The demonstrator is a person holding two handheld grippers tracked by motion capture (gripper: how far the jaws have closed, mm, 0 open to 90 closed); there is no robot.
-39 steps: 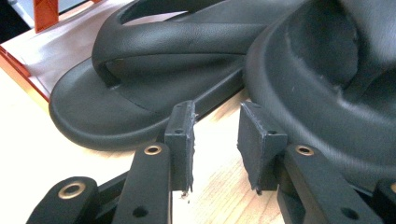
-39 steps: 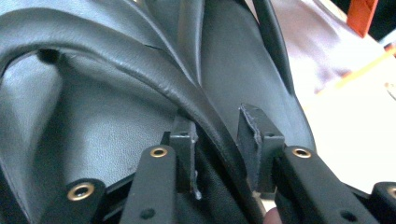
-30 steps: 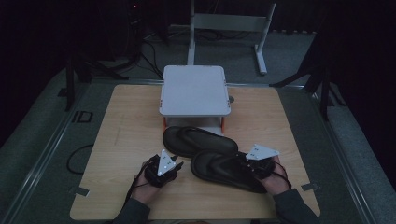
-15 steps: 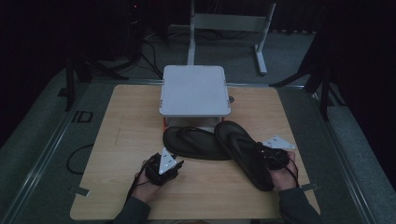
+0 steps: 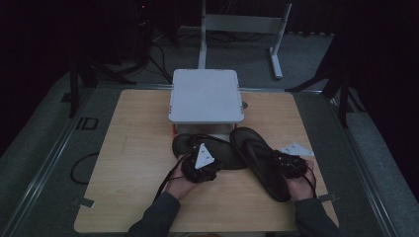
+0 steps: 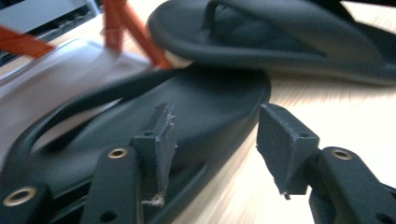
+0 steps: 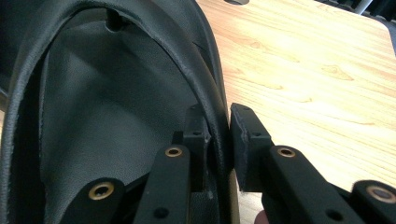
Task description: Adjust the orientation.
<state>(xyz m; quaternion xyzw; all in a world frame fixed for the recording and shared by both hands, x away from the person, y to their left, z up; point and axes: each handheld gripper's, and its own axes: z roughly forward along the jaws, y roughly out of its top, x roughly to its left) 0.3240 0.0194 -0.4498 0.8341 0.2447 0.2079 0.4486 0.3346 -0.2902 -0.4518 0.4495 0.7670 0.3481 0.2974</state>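
Dark studio floor with cables and a metal stand behind; at centre a light wooden table [image 5: 138, 148], rectangular, bare along its left and near edges. Item one: a white flat-topped box [image 5: 206, 96] on orange legs, standing at the middle of the far edge. Item two: right sandal [image 5: 259, 160], black, thong type, lying on a diagonal from just before the box toward the near right corner, heel end nearest the person. Item three: left sandal [image 5: 197, 145], black, matching, lying crosswise in front of the box, its toe end running under or against the other sandal; which of the two, the high view does not settle. Item four: right gripper [image 7: 218, 140], jaws closed on the side rim of the right sandal, one pad inside the footbed, one outside. Item five: left gripper [image 6: 210, 149], jaws well apart and holding nothing, one jaw over the left sandal's sole, the other over bare wood beside its edge. Condition notes, as judgement: the right grip takes only a thin soft rim, so the sandal may flex, twist or peel out if lifted quickly; where the two sandals meet, moving either may drag the other; the box legs stand close to the toes and could catch a strap.
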